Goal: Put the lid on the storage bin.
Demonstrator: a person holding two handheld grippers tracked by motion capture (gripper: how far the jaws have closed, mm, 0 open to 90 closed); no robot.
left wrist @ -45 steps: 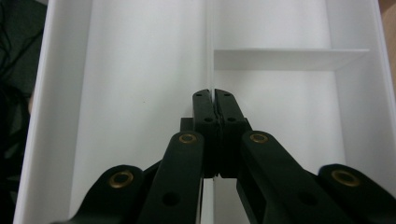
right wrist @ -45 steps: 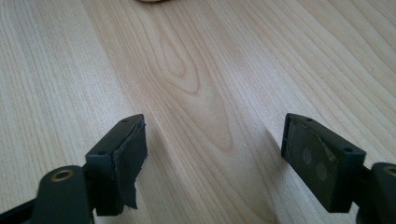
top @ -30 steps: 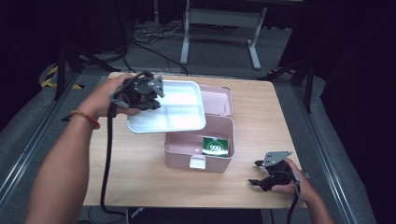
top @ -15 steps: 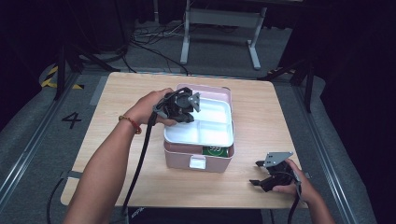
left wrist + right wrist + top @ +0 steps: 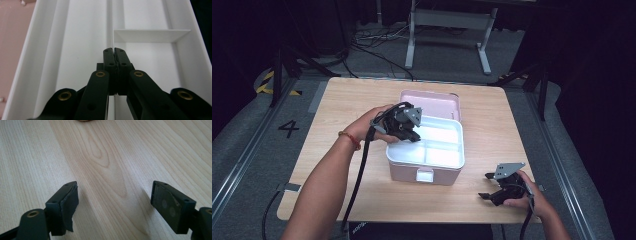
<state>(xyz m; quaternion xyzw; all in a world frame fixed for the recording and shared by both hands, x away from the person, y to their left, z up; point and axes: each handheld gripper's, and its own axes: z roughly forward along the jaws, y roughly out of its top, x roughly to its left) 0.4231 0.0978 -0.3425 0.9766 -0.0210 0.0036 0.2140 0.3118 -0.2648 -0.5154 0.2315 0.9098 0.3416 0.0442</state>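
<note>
My left tool (image 5: 410, 131) was clamped on the thin middle divider of a white plastic compartment tray (image 5: 439, 150), its jaws pressed together with that wall pinched between them, as the left gripper view (image 5: 113, 65) showed plainly. The tray (image 5: 75, 37) sat in the top of the pale pink rectangular plastic box (image 5: 432, 175), its rim level with the box walls and covering the inside. From the tool's camera I saw a long compartment on one side of the divider and, on the other side, a cross wall splitting the space into two smaller compartments. The box stood near the middle of the light wooden tabletop (image 5: 337, 100), with its pink lid (image 5: 432, 102) swung open and standing up behind it. A white latch (image 5: 425, 175) showed on the front wall of the box.

My right tool (image 5: 497, 192) rested low over the tabletop near the front right corner, well apart from the box. Its jaws stood wide, with nothing between them; in the right gripper view (image 5: 113, 202) I saw bare wood grain (image 5: 100, 157) between the two black pads (image 5: 68, 202).
</note>
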